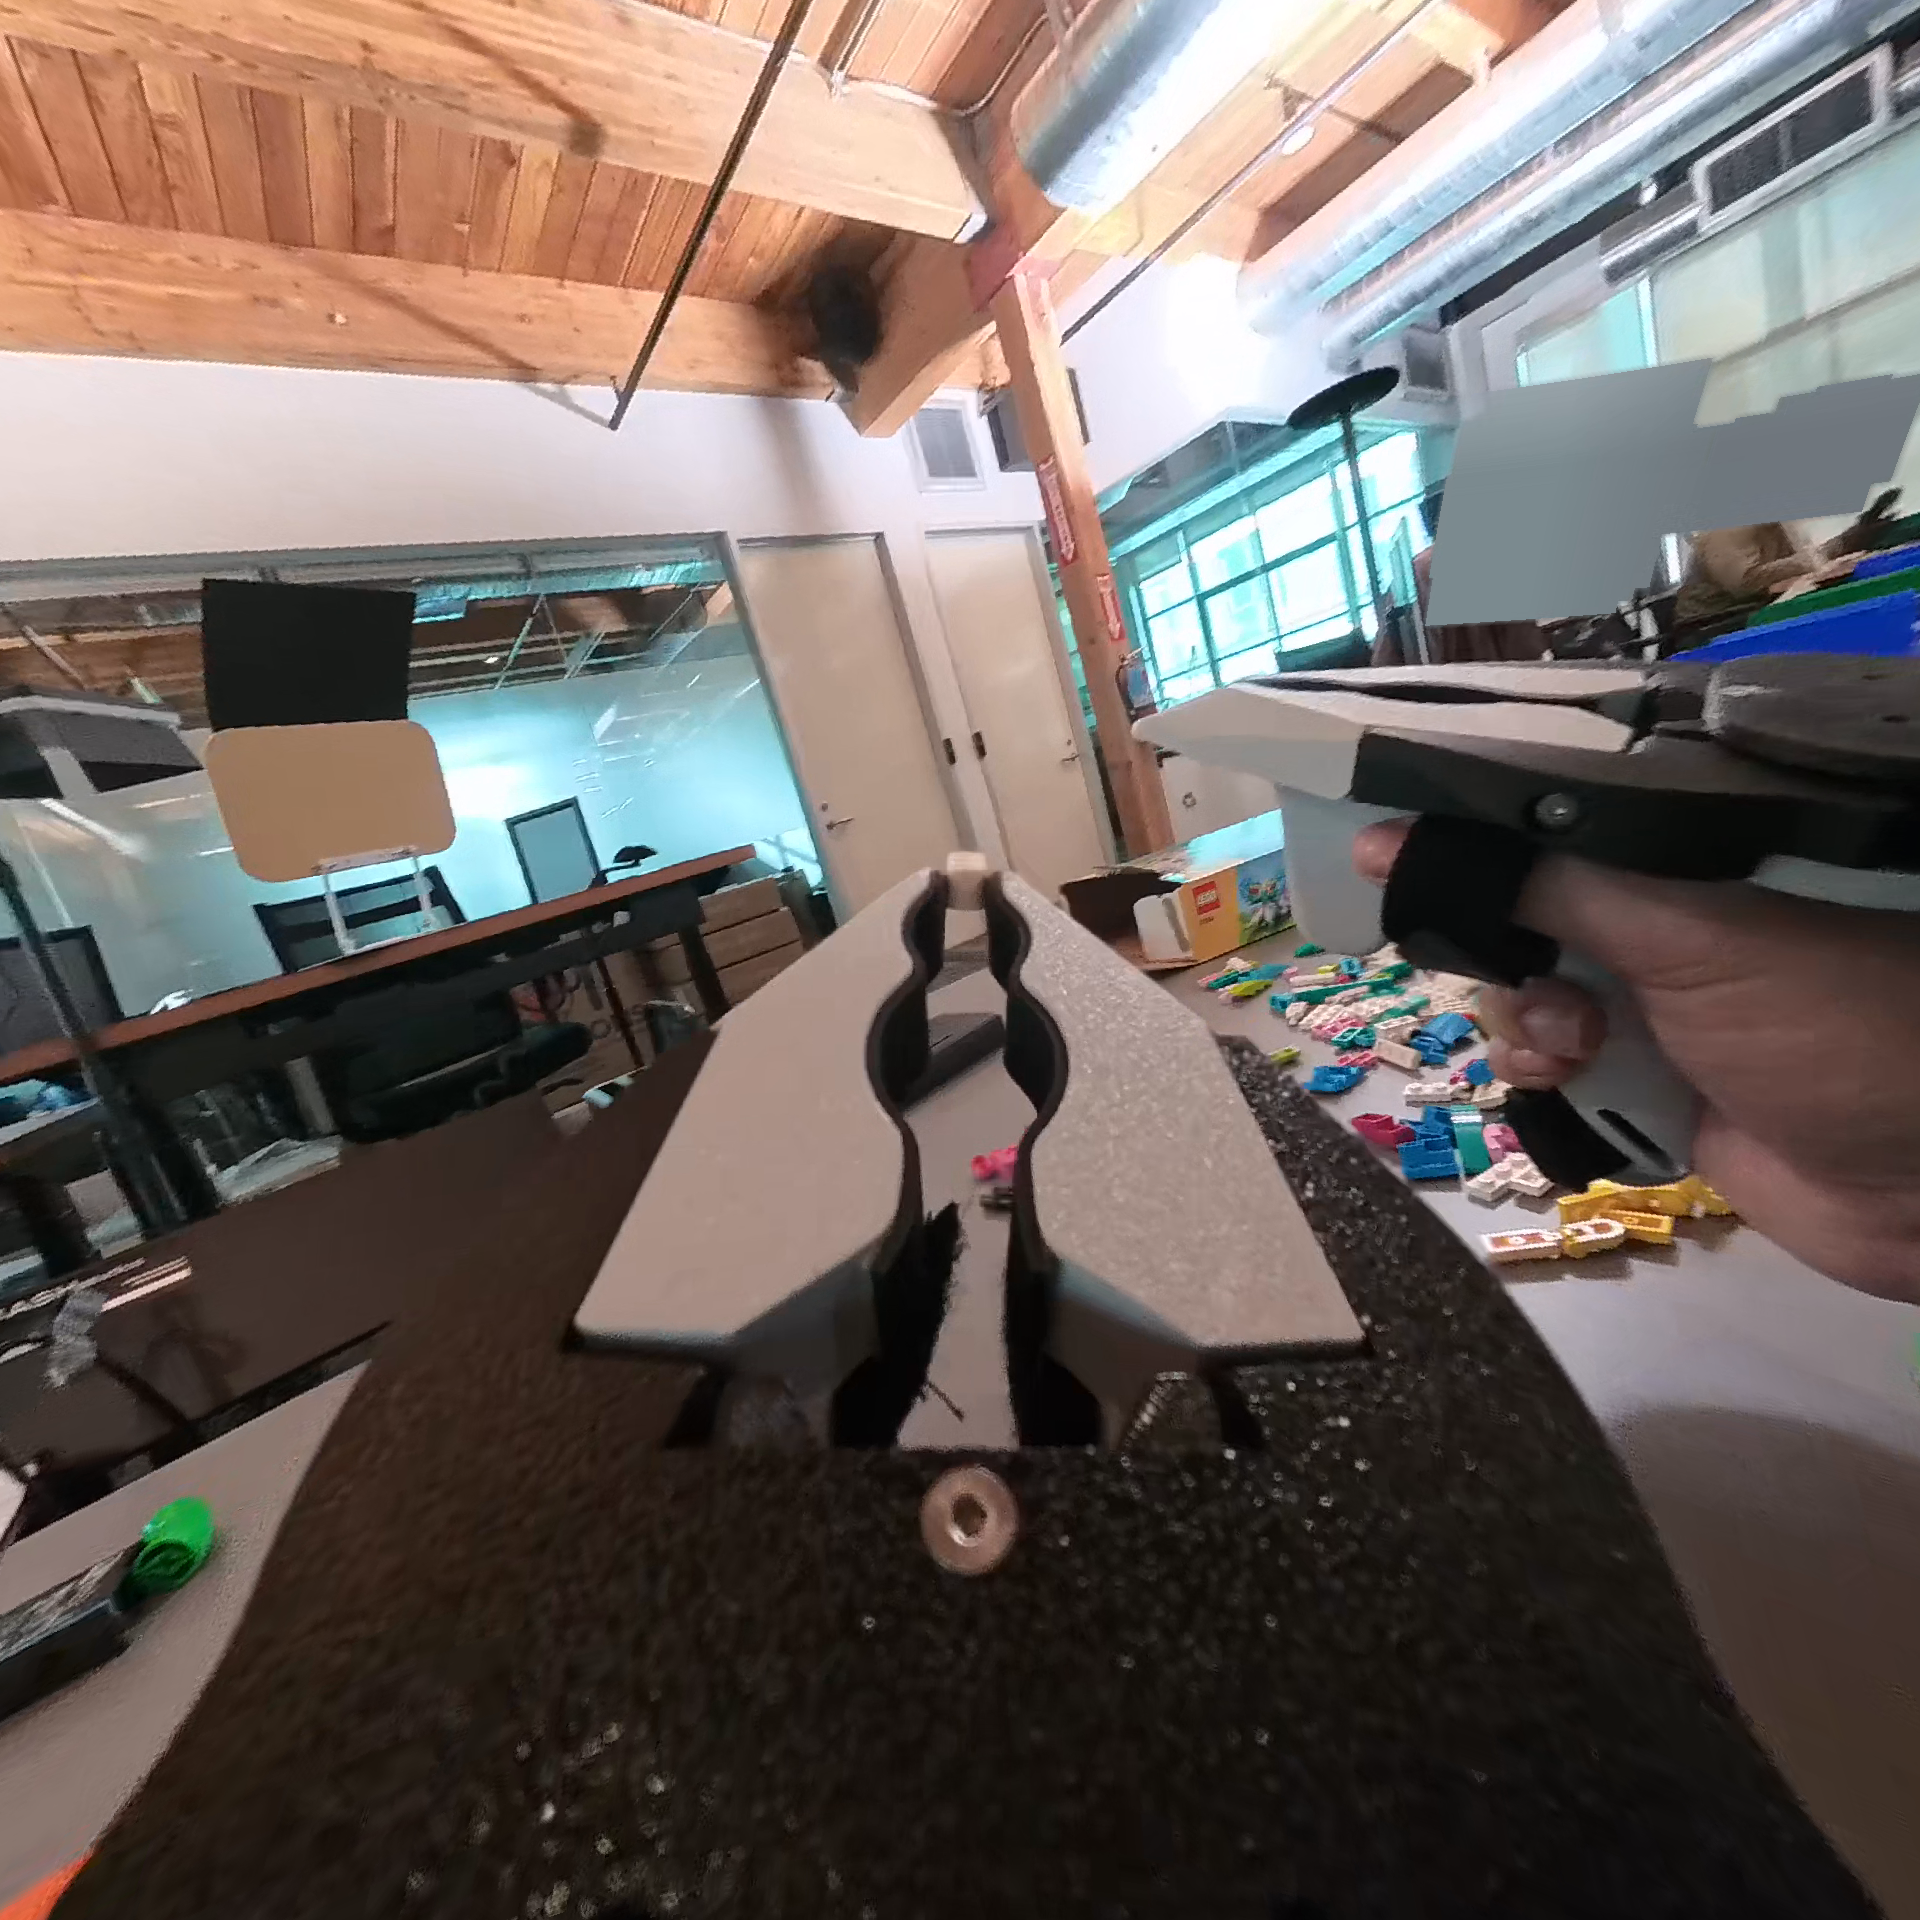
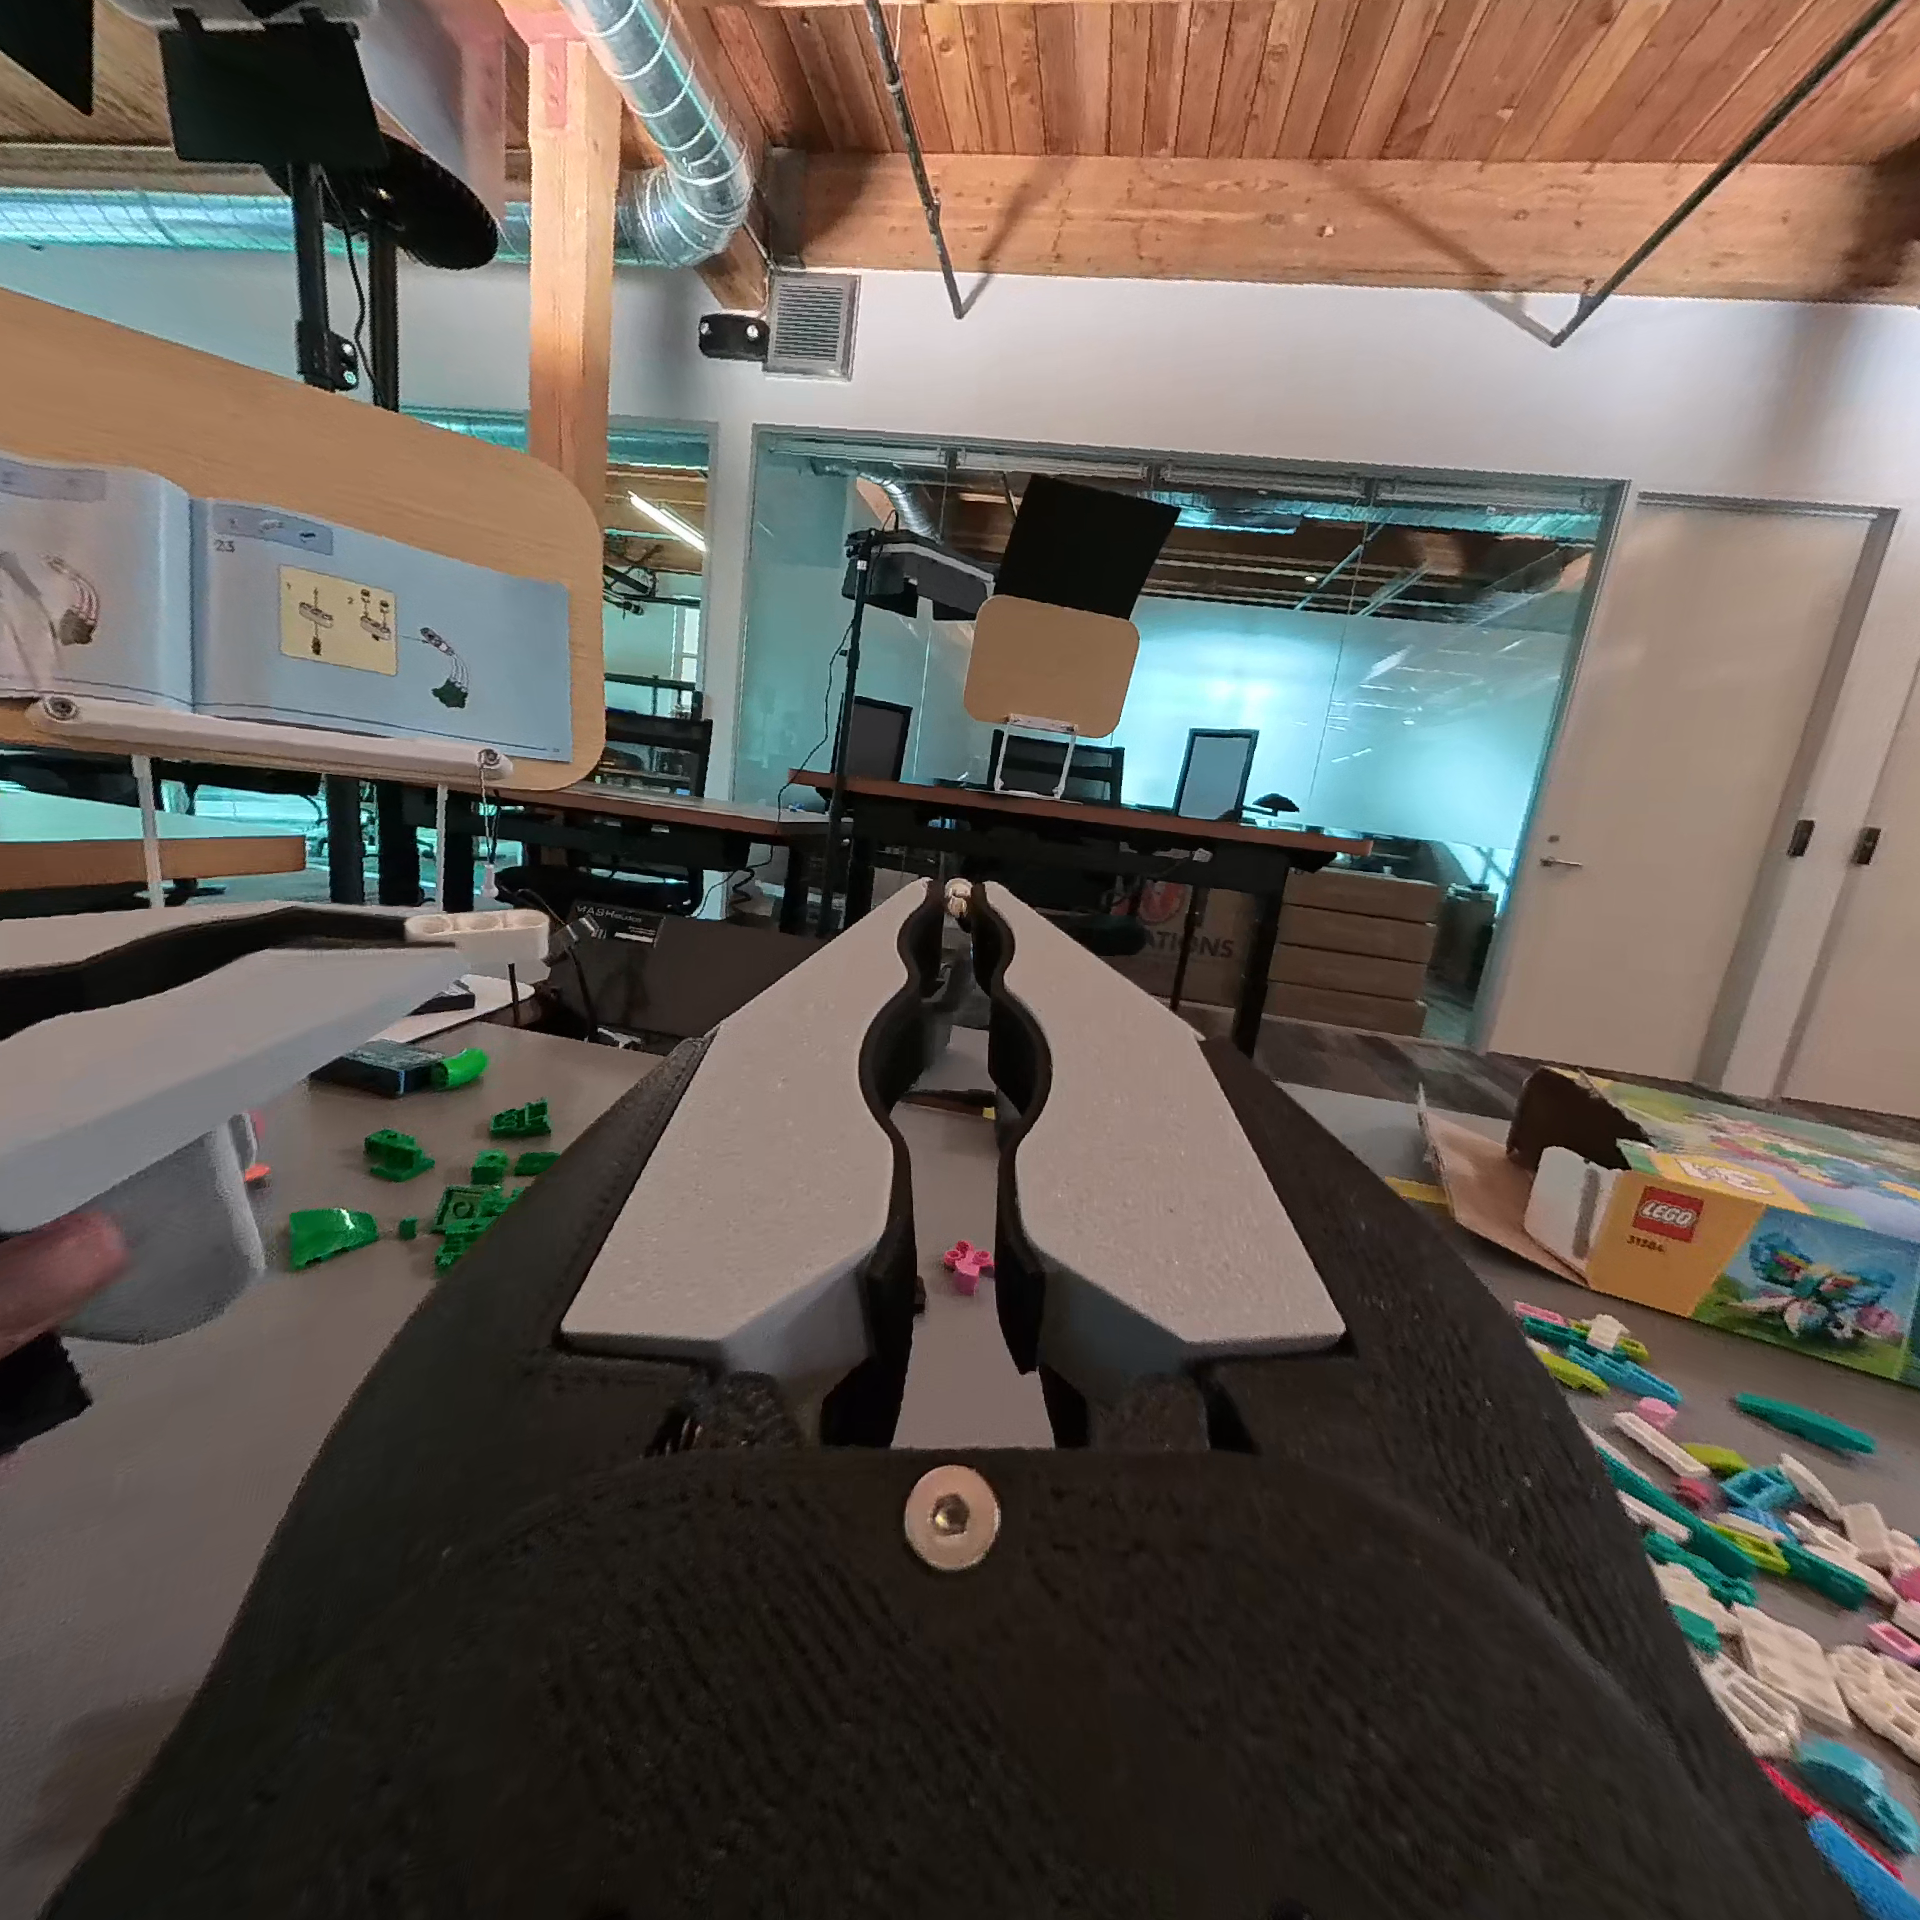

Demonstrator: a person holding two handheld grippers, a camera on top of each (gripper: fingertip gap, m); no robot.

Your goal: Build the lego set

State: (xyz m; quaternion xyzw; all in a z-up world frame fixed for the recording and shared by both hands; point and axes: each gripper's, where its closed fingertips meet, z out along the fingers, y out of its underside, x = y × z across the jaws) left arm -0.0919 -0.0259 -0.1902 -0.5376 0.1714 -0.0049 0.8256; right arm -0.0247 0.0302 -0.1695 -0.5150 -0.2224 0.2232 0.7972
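Bench (image 2: 260, 1475): grey top, carrying all loose parts; near and left edges cut off in both views.

Instruction booklet (image 2: 291, 634): propped open on a wooden stand at the bench's left side, judged raised so the step stays readable during assembly; left page cut off.

Set box (image 2: 1756, 1257): torn open, lying toward the far right corner of the bench.

Mixed bricks (image 2: 1756, 1548): teal, white, pink and blue, spread along the right edge; individual shapes hard to make out.

Green bricks (image 2: 457, 1184): grouped apart at the left side, presumably sorted by colour.

Left gripper (image 1: 966, 883): fingers pinching a white beam (image 2: 478, 925) by one end, held aloft; in its own view only the beam's end is seen.

Right gripper (image 2: 958, 894): fingers pinching a small pale pin (image 2: 958, 891), raised level with the beam, judged ready for insertion. Pin shape cannot be told.

Pink piece (image 2: 968, 1259): alone mid-bench, partly hidden between the fingers.
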